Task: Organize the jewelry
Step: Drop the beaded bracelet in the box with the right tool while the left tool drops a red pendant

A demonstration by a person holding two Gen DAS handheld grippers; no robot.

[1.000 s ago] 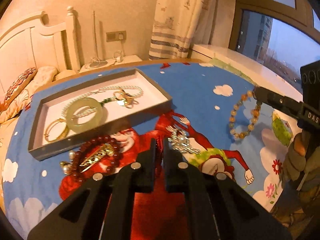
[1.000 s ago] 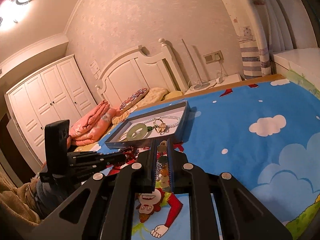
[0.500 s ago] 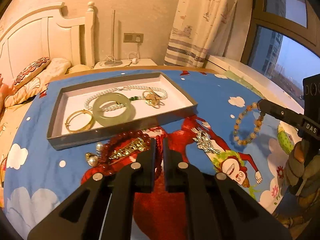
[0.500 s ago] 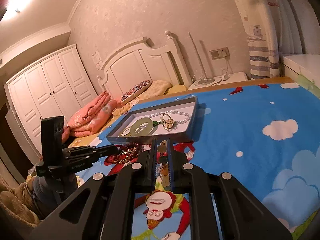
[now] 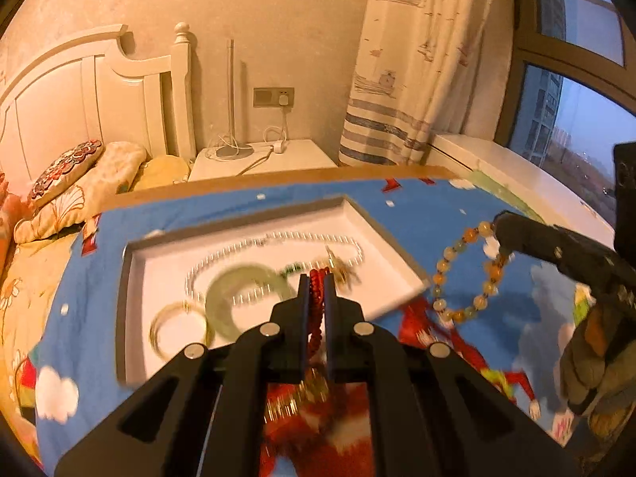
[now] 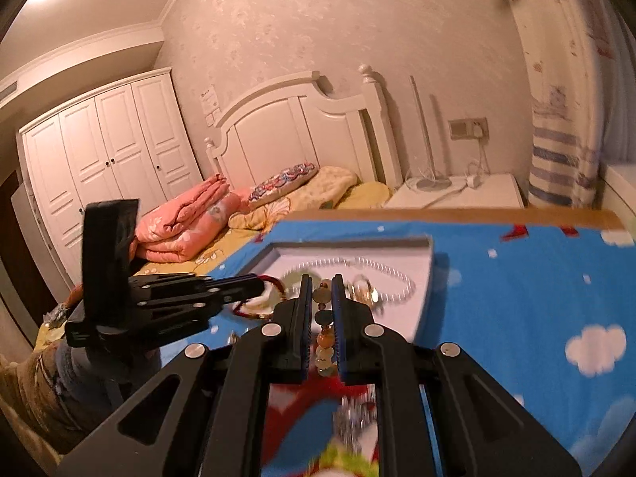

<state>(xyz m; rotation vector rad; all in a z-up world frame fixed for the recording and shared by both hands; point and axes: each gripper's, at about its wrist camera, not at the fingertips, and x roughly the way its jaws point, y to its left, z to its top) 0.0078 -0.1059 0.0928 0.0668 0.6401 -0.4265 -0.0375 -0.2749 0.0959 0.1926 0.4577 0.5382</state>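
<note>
The left gripper (image 5: 314, 290) has its jaws squeezed on a red bead string (image 5: 315, 310), which hangs down between them above the blue cartoon cloth (image 5: 457, 206) on the bench. The right gripper (image 6: 320, 298) has its jaws pinched on a bracelet of orange and green beads (image 5: 467, 270); the bracelet hangs in the air near the right corner of the tray (image 5: 369, 218).

Just past both grippers sits the gray tray with a white inside. In it lie a gold bangle (image 5: 179, 328), a pale green ring (image 5: 238, 298) and a long pearl necklace (image 5: 278, 238).

Farther back are a white nightstand (image 5: 270, 159), a striped curtain (image 5: 405, 79) and a bed (image 6: 286, 147).
</note>
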